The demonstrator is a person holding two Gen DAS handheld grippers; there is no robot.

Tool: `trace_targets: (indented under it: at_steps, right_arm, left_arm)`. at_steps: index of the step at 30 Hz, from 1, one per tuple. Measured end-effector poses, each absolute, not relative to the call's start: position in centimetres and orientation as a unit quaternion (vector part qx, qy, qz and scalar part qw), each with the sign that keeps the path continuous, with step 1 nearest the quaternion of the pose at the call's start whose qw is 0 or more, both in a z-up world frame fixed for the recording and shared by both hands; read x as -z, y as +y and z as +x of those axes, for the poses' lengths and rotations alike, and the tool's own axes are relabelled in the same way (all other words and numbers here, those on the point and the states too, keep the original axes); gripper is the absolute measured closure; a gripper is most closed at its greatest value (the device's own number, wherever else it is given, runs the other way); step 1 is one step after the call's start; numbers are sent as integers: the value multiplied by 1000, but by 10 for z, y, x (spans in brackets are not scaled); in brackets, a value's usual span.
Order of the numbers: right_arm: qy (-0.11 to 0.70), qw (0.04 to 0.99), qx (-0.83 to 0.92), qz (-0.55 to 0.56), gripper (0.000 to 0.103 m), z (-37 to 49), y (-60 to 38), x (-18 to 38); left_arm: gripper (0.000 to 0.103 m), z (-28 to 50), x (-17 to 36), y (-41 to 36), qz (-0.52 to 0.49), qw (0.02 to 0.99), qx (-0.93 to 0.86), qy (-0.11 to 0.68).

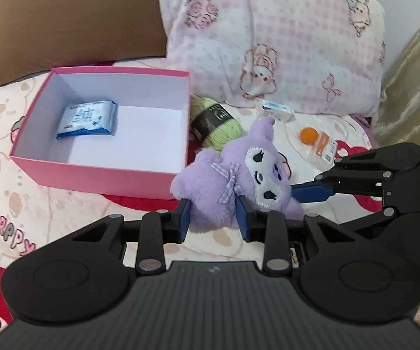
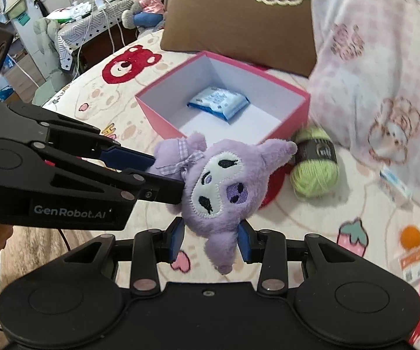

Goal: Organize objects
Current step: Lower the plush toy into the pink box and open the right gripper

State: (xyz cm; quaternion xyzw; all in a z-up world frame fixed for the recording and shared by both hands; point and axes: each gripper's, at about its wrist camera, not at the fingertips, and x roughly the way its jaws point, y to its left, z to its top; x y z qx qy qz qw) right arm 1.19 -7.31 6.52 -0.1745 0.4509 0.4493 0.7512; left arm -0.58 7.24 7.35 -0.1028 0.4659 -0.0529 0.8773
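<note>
Both grippers clamp the purple plush (image 1: 239,172): left gripper (image 1: 214,220) on its body, right gripper (image 2: 211,240) seemingly on its head. It hangs just before the open pink box (image 1: 99,172), tissue pack (image 1: 87,119) inside.

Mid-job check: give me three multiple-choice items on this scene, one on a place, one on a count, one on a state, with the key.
1. Where does the ball of light green yarn lie?
A. inside the box
B. on the bed beside the box
C. on the brown pillow

2. How many things lie in the open pink cardboard box?
A. none
B. one
C. three

3. How is the purple plush toy held?
A. by both grippers
B. by the left gripper only
C. by none, it lies on the bed

Key: 1 B, the yarn rests against the box's outer wall. 2 B, only the blue and white packet. 3 A, left gripper and right gripper both clamp it.
</note>
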Motion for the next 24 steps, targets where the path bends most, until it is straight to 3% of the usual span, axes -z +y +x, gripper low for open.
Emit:
trace_targets:
  at_steps: [13, 24]
  right_arm:
    - [456, 738, -472, -158, 61, 54, 5, -79]
    - [536, 693, -471, -103, 61, 110, 76, -14]
  left_arm:
    - [72, 41, -98, 143, -107, 863, 12, 493]
    - [72, 96, -44, 218, -147, 823, -25, 548]
